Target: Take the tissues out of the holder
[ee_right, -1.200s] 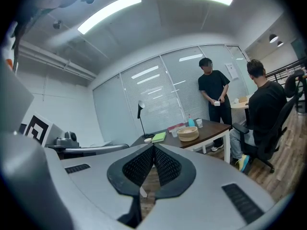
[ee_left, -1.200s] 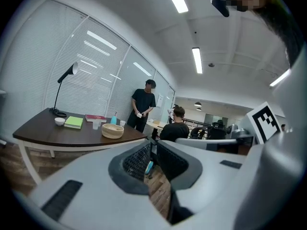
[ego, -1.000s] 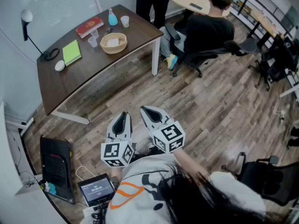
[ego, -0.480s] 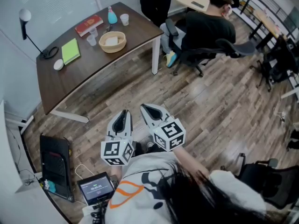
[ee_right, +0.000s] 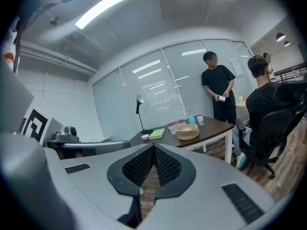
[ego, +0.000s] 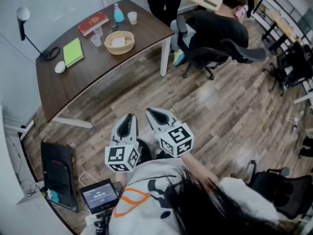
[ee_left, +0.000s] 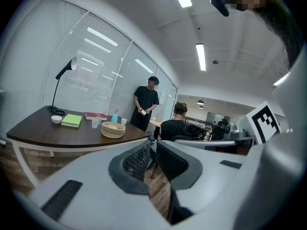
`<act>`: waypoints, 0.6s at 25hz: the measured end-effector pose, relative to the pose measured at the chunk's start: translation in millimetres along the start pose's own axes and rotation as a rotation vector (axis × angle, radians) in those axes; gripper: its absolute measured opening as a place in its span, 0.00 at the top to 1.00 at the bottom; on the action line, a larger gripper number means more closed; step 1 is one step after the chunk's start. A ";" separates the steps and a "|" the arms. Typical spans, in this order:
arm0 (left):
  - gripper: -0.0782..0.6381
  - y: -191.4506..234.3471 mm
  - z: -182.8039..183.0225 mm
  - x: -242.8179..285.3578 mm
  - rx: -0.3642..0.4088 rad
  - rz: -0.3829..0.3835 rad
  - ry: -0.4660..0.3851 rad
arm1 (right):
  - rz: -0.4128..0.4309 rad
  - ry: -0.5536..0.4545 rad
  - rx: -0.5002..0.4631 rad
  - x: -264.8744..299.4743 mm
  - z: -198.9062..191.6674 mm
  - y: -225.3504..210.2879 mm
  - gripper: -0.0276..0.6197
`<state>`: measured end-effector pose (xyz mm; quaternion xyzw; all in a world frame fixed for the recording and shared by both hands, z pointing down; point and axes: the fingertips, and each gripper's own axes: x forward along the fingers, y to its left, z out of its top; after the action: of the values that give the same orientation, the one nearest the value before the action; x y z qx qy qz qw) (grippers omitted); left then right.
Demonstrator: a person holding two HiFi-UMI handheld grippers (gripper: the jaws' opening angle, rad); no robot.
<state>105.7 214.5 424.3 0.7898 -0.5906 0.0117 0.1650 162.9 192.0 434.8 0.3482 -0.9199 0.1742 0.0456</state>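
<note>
Woven and pale, the holder (ego: 128,47) sits on the dark counter (ego: 98,77) with white tissues (ego: 117,41) lying inside it. A clear cup (ego: 97,43) stands just beside it, and a green notebook (ego: 74,52) lies further along. Both tongs are over the wooden floor (ego: 220,111), well apart from the counter. The left tongs (ego: 129,116) have their tips only a thin slit apart, with nothing between them. The right tongs (ego: 149,112) are fully closed, tip against tip, and empty.
</note>
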 end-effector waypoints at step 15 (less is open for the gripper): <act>0.83 92.1 37.1 52.6 -0.009 -0.060 0.022 | -0.056 0.007 0.020 103.9 23.9 -3.4 0.94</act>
<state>28.8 132.6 423.2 0.8064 -0.5646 0.0127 0.1755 87.8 116.3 434.8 0.3736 -0.9079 0.1835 0.0503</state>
